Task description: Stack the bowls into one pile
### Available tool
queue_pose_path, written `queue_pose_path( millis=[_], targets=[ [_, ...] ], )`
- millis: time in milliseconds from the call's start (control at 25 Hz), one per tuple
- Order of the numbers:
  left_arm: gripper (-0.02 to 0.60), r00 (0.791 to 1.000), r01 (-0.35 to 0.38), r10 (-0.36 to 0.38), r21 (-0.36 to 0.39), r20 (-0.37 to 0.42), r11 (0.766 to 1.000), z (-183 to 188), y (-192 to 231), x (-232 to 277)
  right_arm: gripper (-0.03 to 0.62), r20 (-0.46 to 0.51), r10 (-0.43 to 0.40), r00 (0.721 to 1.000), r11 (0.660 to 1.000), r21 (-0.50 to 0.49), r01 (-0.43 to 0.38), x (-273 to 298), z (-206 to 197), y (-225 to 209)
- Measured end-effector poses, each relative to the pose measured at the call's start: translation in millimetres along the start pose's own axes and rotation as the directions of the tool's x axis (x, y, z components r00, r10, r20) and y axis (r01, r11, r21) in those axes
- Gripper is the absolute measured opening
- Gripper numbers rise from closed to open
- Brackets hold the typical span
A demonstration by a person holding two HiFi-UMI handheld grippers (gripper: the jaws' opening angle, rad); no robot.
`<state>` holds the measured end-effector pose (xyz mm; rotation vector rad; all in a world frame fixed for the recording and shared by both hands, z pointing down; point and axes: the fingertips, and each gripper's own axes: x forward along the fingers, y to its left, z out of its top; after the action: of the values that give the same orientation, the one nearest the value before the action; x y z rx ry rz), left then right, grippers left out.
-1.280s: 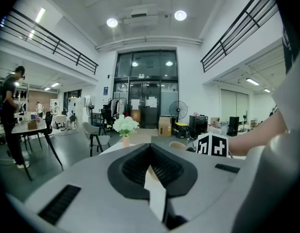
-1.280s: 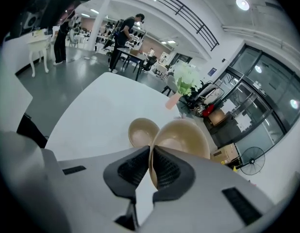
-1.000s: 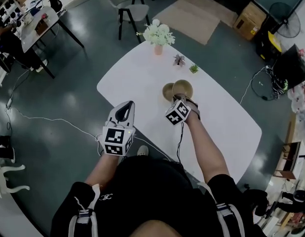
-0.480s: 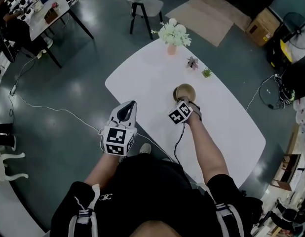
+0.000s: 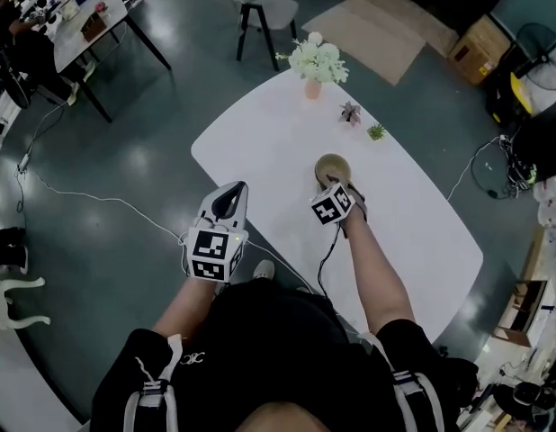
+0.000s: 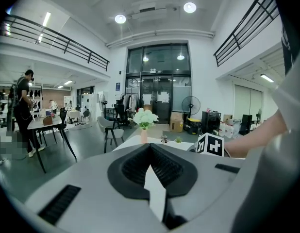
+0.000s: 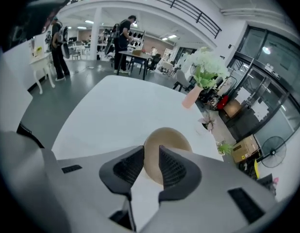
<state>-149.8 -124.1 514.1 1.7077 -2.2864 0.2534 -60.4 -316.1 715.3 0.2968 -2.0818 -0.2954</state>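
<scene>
Head view: one white oval table (image 5: 260,151) carries a single bowl pile (image 5: 333,166), which sits near the table's middle. From above the pile reads as one round, tan outline with a paler hollow, and I cannot tell how many bowls are nested in it. Beyond it stand one vase of white flowers (image 5: 315,65) and two small potted plants (image 5: 351,112). There are two grippers. The right gripper (image 5: 339,185) points steeply down at the pile's near rim, and the left gripper (image 5: 229,196) is held off the table's near-left edge, well apart from the pile.

Left gripper view: the left gripper (image 6: 150,152) has its two dark ribbed pads pressed together with nothing between them. Past them show the one vase of white flowers (image 6: 144,117) and the marker cube (image 6: 210,144) of the other gripper.

Right gripper view: the right gripper (image 7: 151,153) has its jaws spread, having just been opening. The near rim of the bowl pile (image 7: 169,139) stands in the gap, and the pads do not pinch it. The bowl is smooth, matte and sandy beige, and it rests upright on the table (image 7: 116,106). Behind it are the same vase (image 7: 191,99) and the two plants.
</scene>
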Motion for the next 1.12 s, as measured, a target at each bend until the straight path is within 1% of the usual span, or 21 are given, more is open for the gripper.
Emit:
queue_pose_path(
  millis=[80,120,200,320,440,560,720,800,880,920,960,1120],
  targets=[
    [0.012,1.0,0.011,-0.011,0.005,0.008,1.0,3.2,-7.3,-1.7,0.109,0.086,0.001,0.996,0.994,0.108,-0.01,-20.7,9.9,-2.8],
    [0.012,1.0,0.019,-0.019,0.007,0.012,1.0,5.3,-11.7,-1.9,0.107,0.144,-0.008,0.99,0.984,0.177,-0.017,-34.3,16.6,-7.0],
    [0.012,0.999,0.038,-0.038,0.014,0.021,0.999,10.2,-21.9,-1.4,0.1,0.266,-0.062,0.962,0.955,0.295,-0.02,-65.9,29.9,-20.1],
    [0.012,0.997,0.073,-0.074,0.028,0.037,0.997,19.0,-44.3,-1.3,0.084,0.406,-0.194,0.893,0.915,0.403,0.015,-122.1,37.8,-44.5],
    [0.012,0.992,0.112,-0.114,0.043,0.052,0.993,27.9,-72.4,-4.3,0.049,0.473,-0.342,0.812,0.866,0.495,0.077,-182.4,28.8,-67.4],
    [0.012,0.983,0.162,-0.166,0.062,0.072,0.985,41.3,-105.2,-8.9,0.012,0.492,-0.481,0.725,0.807,0.572,0.147,-245.9,8.6,-86.6],
    [0.012,0.965,0.233,-0.242,0.09,0.106,0.968,61.5,-153.0,-7.9,0.012,0.485,-0.629,0.607,0.727,0.645,0.237,-327.8,-27.4,-105.8],
    [0.012,0.954,0.267,-0.278,0.105,0.113,0.958,68.4,-177.1,-7.0,0.012,0.468,-0.687,0.556,0.68,0.683,0.265,-361.5,-50.0,-110.7],
    [0.012,0.942,0.302,-0.316,0.123,0.115,0.945,73.0,-201.1,-6.9,0.011,0.438,-0.74,0.511,0.627,0.725,0.286,-389.6,-75.1,-113.2],
    [0.012,0.936,0.319,-0.334,0.132,0.113,0.938,74.2,-212.6,-6.9,0.011,0.421,-0.76,0.495,0.603,0.741,0.295,-400.3,-87.7,-113.6],
    [0.012,0.93,0.335,-0.351,0.14,0.11,0.932,74.8,-223.3,-6.9,0.011,0.405,-0.774,0.486,0.584,0.753,0.302,-408.2,-99.6,-113.2],
    [0.012,0.907,0.388,-0.408,0.171,0.106,0.906,76.3,-259.9,-5.9,0.011,0.355,-0.801,0.482,0.54,0.778,0.323,-421.9,-137.9,-110.6]
  ],
)
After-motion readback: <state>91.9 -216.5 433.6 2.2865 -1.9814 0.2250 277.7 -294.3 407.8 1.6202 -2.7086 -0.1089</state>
